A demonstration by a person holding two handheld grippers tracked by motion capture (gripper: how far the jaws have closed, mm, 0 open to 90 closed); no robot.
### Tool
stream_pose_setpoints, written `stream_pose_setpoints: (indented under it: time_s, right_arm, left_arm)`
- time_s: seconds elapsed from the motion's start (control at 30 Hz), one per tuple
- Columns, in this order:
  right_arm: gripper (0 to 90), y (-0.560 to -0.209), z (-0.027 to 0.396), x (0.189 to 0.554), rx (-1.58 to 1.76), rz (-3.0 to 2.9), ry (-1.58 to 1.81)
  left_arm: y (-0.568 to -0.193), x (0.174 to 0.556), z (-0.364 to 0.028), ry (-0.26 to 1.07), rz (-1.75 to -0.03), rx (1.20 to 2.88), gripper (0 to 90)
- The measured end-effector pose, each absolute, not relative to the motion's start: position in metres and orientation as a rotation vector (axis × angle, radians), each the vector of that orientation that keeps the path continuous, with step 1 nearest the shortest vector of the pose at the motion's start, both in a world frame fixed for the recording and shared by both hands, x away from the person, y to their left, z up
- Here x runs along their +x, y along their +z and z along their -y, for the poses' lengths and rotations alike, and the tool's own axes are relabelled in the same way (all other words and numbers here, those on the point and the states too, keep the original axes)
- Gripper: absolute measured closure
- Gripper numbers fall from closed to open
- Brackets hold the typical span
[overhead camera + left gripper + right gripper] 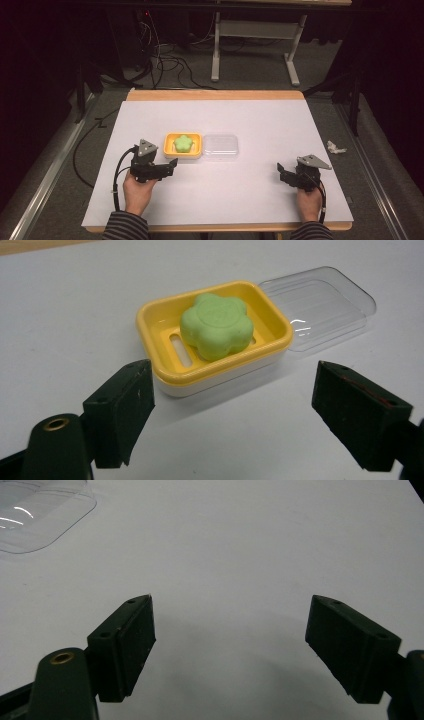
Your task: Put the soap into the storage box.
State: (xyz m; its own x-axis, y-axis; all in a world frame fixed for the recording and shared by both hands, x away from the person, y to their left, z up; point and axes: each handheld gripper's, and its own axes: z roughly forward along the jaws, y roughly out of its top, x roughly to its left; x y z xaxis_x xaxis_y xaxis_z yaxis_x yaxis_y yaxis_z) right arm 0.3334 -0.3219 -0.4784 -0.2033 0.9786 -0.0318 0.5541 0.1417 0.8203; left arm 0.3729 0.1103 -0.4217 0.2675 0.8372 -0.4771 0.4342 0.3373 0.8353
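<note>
my table, white on top, with a soap dish and its lid

the table [260,200] in front of me has a white sheet over it, with a wooden edge showing along the far and near sides. on the sheet, left of centre, sits a yellow soap dish [170,148] on a pale base, and a clear plastic lid [220,146] lies flat just beside it on the right, touching or nearly so. the rest of the sheet around them is plain white.
</note>
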Motion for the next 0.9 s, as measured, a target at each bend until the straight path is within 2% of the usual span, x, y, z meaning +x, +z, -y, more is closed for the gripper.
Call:
stream_pose_setpoints:
  time_s: [0.9]
  right_arm:
    - [20.4, -0.478, 0.322, 0.333, 1.465, -1.835, 0.927]
  left_arm:
    - [-0.448, 0.367, -0.108, 0.415, -1.394, 1.322, 17.7]
